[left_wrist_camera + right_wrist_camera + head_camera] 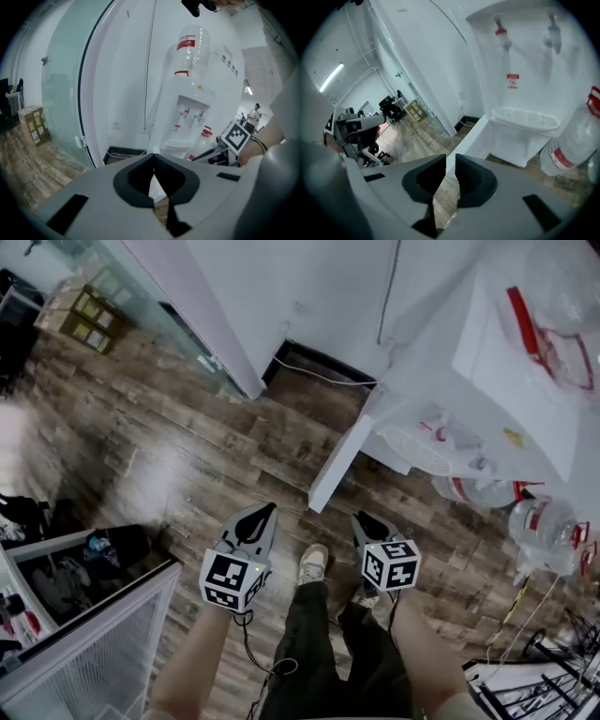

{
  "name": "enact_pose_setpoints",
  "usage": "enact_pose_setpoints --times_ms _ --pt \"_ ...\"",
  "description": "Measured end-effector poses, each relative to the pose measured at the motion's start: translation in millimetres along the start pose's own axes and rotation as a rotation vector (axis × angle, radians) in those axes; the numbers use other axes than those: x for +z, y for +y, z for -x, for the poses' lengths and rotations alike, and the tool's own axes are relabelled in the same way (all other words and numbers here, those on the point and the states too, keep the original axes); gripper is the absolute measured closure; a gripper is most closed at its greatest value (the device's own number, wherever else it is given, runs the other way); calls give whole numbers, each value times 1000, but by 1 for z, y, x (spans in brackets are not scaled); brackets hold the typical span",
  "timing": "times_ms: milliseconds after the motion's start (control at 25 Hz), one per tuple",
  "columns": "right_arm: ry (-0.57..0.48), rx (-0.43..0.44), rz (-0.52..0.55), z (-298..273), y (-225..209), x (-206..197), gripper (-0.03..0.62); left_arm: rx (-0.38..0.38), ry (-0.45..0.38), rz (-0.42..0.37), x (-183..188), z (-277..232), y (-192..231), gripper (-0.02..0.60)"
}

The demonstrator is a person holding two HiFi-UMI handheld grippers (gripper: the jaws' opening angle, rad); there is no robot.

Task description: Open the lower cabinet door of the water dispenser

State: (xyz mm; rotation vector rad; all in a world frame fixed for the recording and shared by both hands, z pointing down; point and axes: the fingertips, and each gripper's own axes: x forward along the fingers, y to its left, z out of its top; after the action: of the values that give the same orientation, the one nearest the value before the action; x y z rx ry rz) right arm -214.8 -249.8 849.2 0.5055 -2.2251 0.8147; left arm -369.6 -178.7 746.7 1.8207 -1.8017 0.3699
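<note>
Head view: the lower cabinet door stands swung out from the base of the water dispenser.

Left gripper view: the left gripper, facing the dispenser, is closed and empty.

Right gripper view: the right gripper shows 1 thin gap between its jaws and holds nothing.

The opening looks done, so back off without nudging the door.
</note>
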Motion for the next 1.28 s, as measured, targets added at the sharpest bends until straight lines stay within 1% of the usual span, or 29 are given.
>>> enact_pose_setpoints --times_ms 160,240,320,520,680,840,1040,1200,1280 --pt "-92 -54 -14 56 -12 45 572 -30 -22 -39 48 5 -21 575" --pt "-130 -75 -15 85 -15 65 580 -48 -30 -64 71 6 -33 576" --pt "-164 -96 9 118 -15 85 585 -68 -37 -89 94 9 -47 575" --pt "-247 -162 108 202 -15 134 588 -118 -67 -159 155 16 -89 577" --pt "-311 -201 113 264 -16 162 588 -164 -83 -218 196 25 -125 577" --pt "-386 -239 113 327 -18 188 588 -208 -110 -239 235 35 -160 577" --pt "-496 -283 148 406 -14 222 588 -264 -182 -271 295 49 -207 575" --pt "-581 -302 186 465 -2 246 588 -290 -296 -294 349 72 -241 577" --pt "-620 -309 201 492 4 255 588 -300 -340 -315 371 83 -257 577"
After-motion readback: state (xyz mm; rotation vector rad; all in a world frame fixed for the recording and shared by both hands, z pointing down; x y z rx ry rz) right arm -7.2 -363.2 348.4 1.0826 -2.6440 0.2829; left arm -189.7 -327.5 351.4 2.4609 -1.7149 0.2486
